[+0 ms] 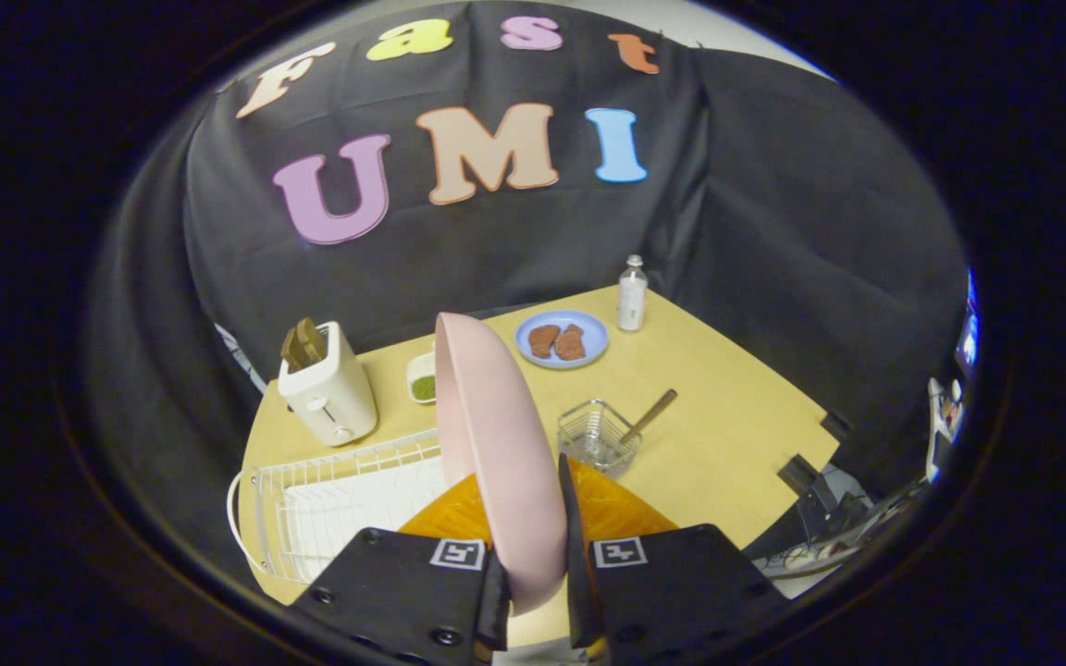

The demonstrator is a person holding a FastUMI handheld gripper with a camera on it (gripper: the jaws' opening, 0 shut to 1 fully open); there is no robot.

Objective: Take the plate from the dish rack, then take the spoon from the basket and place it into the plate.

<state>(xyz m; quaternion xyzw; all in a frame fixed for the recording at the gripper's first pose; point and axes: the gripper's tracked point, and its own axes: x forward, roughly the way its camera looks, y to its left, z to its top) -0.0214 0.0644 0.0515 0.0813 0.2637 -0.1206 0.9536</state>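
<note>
Jaws clamp one pink plate [496, 444] on edge; one spoon [649, 416] stands in one basket [593, 435].

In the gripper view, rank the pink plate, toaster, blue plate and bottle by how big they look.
1. Pink plate, clamped edge-on between the gripper fingers; nearness inflates it.
2. Toaster.
3. Blue plate.
4. Bottle.
The last two stand farthest away, so true sizes stay unsure.

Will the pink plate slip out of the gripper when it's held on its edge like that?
It might. The pink plate looks smooth and glossy, so probably slippery. The gripper pinches only its lower rim while it stands upright, so it may tip sideways. It keeps its shape, so it is likely stiff.
</note>
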